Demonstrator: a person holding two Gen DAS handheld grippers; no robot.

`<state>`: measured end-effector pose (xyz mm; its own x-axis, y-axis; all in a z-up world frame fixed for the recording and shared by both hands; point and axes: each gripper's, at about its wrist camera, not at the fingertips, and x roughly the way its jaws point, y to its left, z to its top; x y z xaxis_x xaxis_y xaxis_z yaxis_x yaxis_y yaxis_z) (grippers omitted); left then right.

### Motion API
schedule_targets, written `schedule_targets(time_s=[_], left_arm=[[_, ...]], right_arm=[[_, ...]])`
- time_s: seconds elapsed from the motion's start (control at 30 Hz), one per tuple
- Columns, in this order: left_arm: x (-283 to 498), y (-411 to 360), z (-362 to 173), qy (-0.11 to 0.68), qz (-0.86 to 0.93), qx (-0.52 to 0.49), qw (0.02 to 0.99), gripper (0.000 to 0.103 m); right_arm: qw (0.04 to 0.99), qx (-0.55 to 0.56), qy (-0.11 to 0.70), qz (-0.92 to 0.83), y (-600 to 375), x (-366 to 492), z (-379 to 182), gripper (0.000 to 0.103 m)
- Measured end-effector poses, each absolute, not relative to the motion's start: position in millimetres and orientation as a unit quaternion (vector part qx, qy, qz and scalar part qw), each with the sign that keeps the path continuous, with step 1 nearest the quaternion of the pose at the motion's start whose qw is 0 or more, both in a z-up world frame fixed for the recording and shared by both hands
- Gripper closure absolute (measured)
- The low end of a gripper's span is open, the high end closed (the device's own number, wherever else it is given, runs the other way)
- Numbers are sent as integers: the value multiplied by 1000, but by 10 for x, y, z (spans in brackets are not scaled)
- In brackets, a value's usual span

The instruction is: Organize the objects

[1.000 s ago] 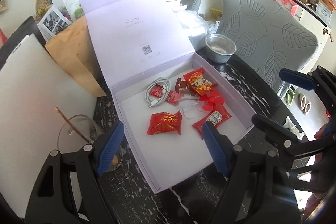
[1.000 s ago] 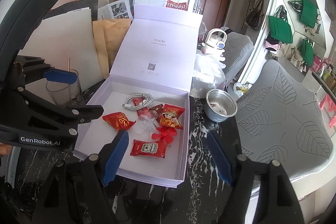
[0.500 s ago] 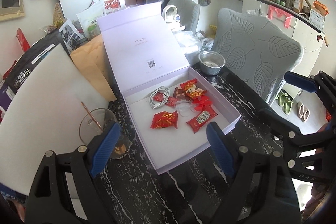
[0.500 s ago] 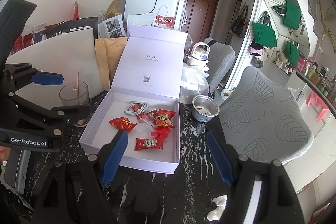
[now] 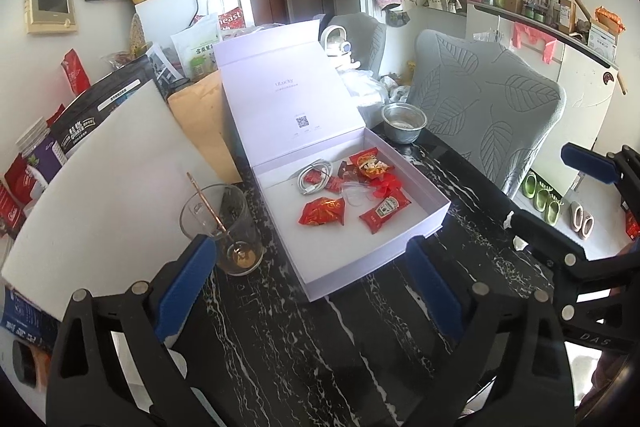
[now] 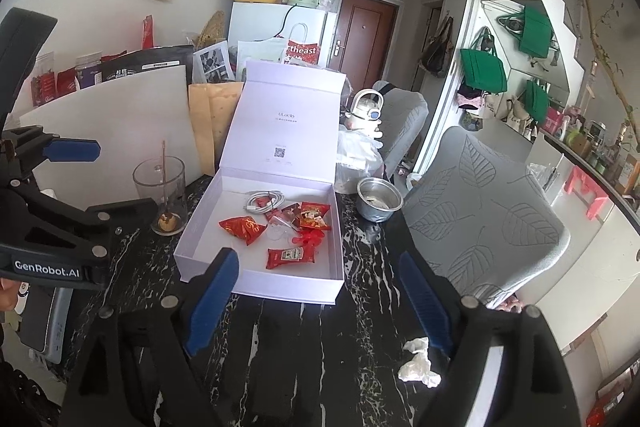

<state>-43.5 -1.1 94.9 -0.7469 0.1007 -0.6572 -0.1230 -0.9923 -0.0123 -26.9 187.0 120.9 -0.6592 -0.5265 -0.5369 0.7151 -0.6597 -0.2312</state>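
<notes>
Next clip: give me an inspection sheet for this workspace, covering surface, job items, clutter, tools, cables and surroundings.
Surface: black marbled table, bare in front of the box.
Job's things: lilac box, lid upright; inside it red snack packets, a ketchup sachet and clear plastic.
Clutter: glass with a stick left of the box; steel bowl to its right; crumpled tissue near the table edge.
Tools: left tool and right tool both open, holding nothing, short of the box.
Cables: coiled white cable in the box.
Surroundings: grey chair, fridge, green bags on the wall.
</notes>
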Motion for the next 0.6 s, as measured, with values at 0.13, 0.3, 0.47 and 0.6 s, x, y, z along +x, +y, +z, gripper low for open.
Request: schedule_targets(time_s=[0.13, 0.3, 0.47, 0.6], left_arm=[[-333, -24, 896, 9, 935, -352, 53, 6], [-188, -1, 821, 13, 935, -352, 49, 6], [-60, 38, 725, 17, 932, -360, 47, 6], [39, 70, 659, 26, 932, -360, 43, 6]], right_arm=[[342, 224, 210, -888, 1946, -194, 1137, 19], [331, 227, 204, -893, 2032, -73, 1037, 19], [327, 248, 184, -893, 2136, 2, 901, 19], [310, 255, 185, -897, 2201, 61, 808, 19]])
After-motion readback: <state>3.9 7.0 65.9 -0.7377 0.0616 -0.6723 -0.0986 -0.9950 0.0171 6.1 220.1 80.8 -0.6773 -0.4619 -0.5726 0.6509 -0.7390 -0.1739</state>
